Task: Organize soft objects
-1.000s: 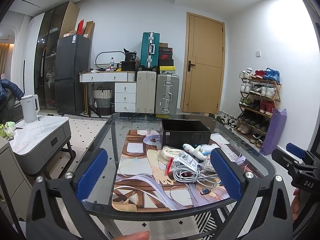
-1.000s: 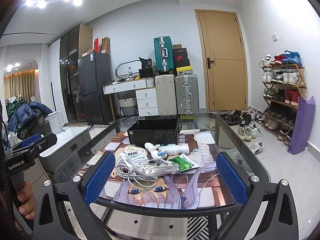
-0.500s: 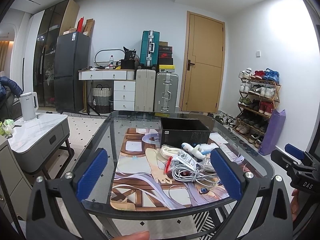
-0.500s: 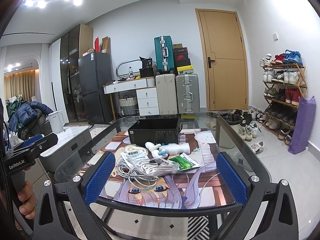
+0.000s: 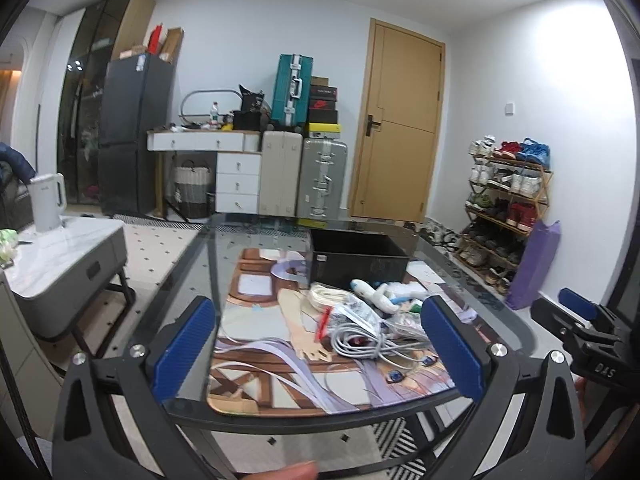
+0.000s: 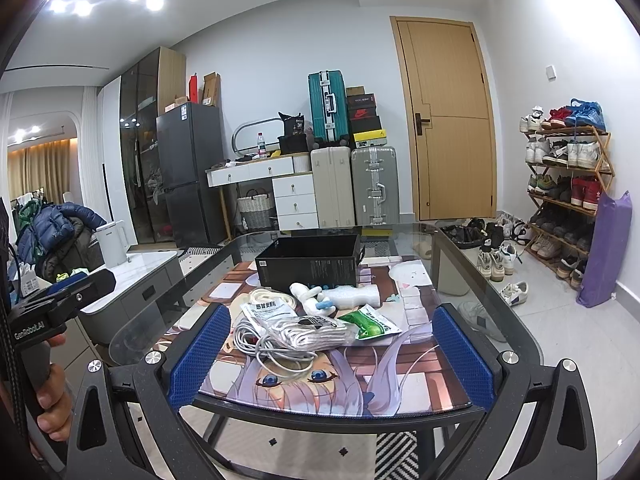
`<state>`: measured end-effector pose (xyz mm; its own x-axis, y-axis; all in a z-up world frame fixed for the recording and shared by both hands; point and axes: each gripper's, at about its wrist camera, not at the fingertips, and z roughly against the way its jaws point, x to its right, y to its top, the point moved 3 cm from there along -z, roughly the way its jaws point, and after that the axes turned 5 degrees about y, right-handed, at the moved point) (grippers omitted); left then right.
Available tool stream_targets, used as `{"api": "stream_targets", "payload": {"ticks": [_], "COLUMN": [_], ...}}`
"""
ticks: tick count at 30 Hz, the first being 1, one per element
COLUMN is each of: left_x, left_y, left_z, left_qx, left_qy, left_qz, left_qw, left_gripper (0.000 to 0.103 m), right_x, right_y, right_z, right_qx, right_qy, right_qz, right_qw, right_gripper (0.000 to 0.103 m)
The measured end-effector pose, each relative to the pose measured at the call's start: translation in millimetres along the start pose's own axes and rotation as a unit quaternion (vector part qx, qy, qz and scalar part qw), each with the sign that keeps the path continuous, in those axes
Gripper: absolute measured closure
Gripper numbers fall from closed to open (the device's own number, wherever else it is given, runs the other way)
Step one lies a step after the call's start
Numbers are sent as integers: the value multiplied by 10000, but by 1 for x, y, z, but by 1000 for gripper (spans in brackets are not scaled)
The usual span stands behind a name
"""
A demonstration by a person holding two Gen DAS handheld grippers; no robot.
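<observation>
A pile of soft things lies on a printed mat [image 6: 400, 384] on a glass table [image 6: 516, 320]: a coiled grey cable [image 6: 272, 344], bagged white cords [image 6: 316, 330], a cream rope [image 6: 266, 294], a white and blue plush toy [image 6: 310, 294], a bubble-wrapped item [image 6: 354, 294] and a green packet [image 6: 370, 322]. An open black box [image 6: 312, 258] stands behind them. My left gripper [image 5: 320, 344] and right gripper [image 6: 328, 354] are both open and empty, held before the table's near edge. The pile [image 5: 360, 320] and box [image 5: 356, 256] also show in the left wrist view.
A grey side cabinet [image 5: 60, 264] with a white kettle [image 5: 48, 200] stands left of the table. A shoe rack [image 6: 568, 188] and purple bag [image 6: 604, 248] line the right wall. Suitcases [image 6: 356, 188], drawers and a door [image 6: 448, 124] are behind.
The left wrist view has tilted and shifted slightly, with the table sitting a bit lower and closer. The right gripper has hardly moved. Both grippers stay open.
</observation>
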<state>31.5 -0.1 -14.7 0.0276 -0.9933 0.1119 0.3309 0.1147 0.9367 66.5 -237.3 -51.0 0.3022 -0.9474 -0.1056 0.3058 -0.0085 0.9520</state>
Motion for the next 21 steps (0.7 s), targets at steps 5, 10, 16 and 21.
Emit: {"api": "stream_targets", "payload": {"ticks": [5,10,16,21], "left_x": [4,10,11,10], "left_y": [-2,-4,6,18], "left_z": [-1,-9,-31,-57], "left_qx": [-47,-255,-639,-917], "left_qy": [126,97,122,160], "left_qz": [-98,-324,-384,-484], "left_qw": [9999,9991,9971,9945], "left_gripper": [0,0,0,0], "right_x": [0,2,1,1], "right_y": [0,-2,16,34], "right_z": [-1,-5,-31,-66], "right_qx": [-13,-76,-440,-898], "right_qy": [3,-11,101,401], "right_qz": [-7,-191,-119,46], "right_qw": [10000,9998,9989,9951], "right_gripper": [0,0,0,0]}}
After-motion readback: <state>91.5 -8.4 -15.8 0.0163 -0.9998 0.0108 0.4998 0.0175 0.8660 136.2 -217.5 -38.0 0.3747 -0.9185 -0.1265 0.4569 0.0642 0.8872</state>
